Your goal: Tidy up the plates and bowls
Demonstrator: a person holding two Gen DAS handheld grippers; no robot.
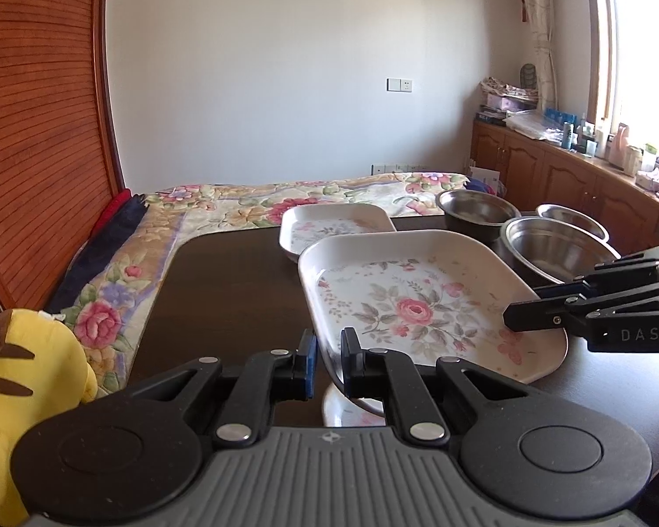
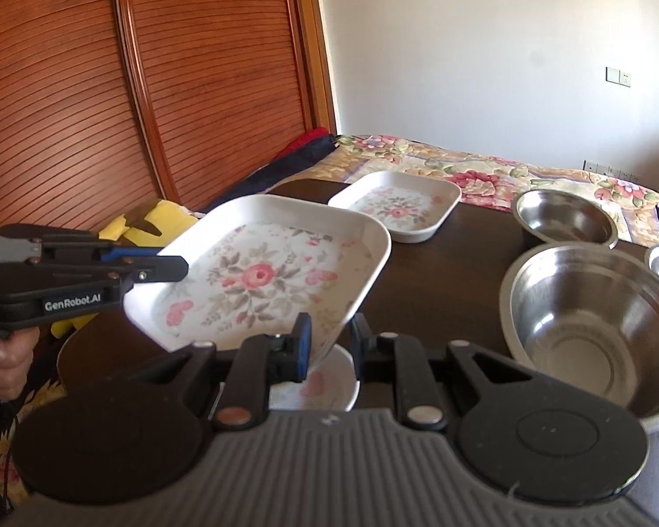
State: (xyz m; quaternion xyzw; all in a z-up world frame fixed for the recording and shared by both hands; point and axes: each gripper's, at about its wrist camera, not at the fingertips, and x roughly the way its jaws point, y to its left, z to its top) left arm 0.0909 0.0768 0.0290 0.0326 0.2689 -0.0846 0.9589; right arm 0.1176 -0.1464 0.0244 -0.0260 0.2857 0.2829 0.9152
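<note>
— Grippers? Left gripper and right gripper each pinch the rim of the flowered plate, lifted above the table.
— Around the plate?
— Bare table left; steel bowls right, another plate behind.

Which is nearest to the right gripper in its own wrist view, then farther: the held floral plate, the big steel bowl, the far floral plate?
1. Held floral plate, between the fingers.
2. Big steel bowl, right.
3. Far floral plate, beyond, centre.
</note>
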